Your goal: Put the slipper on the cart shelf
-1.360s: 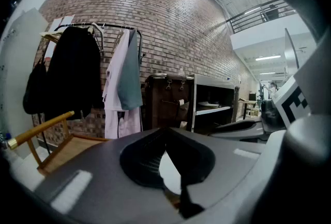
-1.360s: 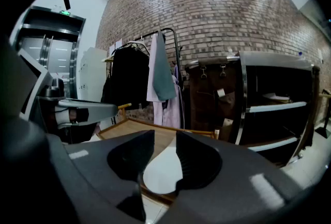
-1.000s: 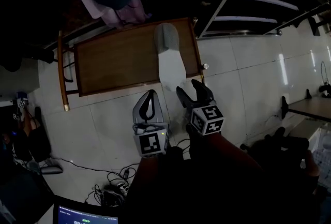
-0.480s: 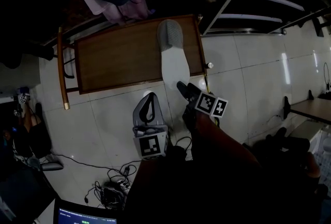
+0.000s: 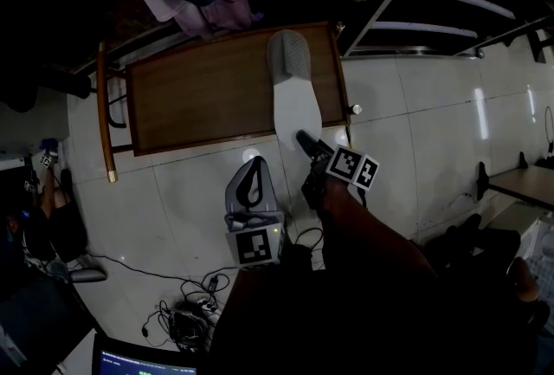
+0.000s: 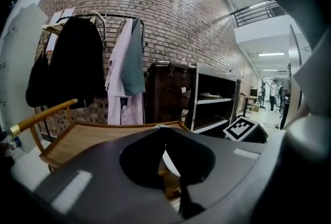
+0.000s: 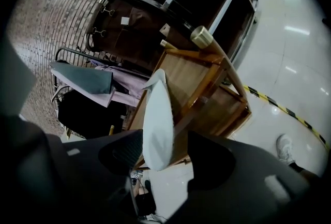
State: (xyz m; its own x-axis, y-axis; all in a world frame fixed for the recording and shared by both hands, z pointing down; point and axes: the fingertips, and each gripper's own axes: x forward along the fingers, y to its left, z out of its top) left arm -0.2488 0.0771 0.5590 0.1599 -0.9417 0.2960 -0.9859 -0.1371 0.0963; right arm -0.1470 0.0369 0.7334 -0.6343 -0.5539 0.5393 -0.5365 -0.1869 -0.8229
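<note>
Straddling the heel of the pale grey foam slipper (image 5: 291, 92) lying on the brown wooden cart shelf (image 5: 208, 96), the right gripper (image 5: 305, 141) stands part-open; just off that shelf, the left gripper (image 5: 254, 167) is closed and empty.

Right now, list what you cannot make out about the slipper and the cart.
Slipper heel tip: head view, under the right gripper.
Most of the slipper: left gripper view, behind the left gripper itself.
Cart below its top: head view, the wooden top covers it.
Screen text: head view, cut by bottom edge, too small.
</note>
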